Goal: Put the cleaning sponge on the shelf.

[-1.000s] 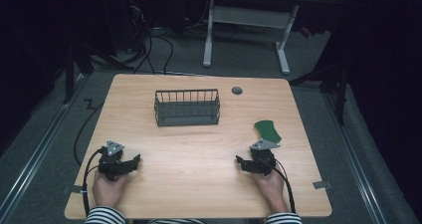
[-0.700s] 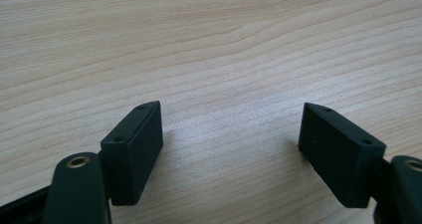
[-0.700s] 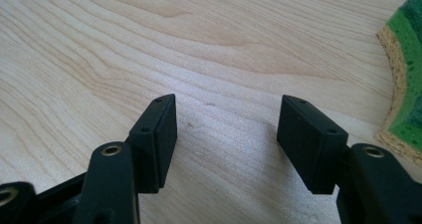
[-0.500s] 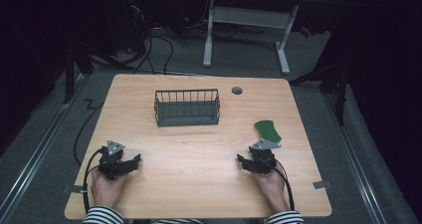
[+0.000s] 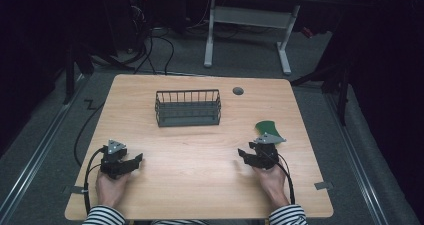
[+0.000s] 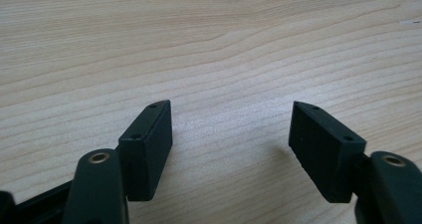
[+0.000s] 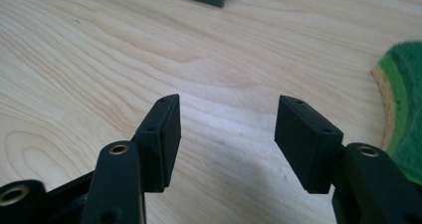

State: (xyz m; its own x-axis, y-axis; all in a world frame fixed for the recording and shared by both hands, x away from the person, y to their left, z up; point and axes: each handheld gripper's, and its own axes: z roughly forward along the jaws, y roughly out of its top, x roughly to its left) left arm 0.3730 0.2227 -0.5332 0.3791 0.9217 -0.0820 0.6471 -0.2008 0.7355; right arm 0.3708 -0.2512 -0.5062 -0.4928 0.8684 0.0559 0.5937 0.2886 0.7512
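On the table (image 5: 200, 150), both grippers unmoved since before, jaws spread, empty.

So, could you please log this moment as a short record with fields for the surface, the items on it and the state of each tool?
surface: wooden table
basket: dark wire basket, upright, far middle of the table, nothing seen in it
green item: flat green piece, just beyond the right tool
small disc: grey round cap, far side, right of the basket
left tool: open, jaws apart over bare wood, holding nothing
right tool: open, jaws apart over bare wood, green piece off to its side
hands: both resting at the near edge
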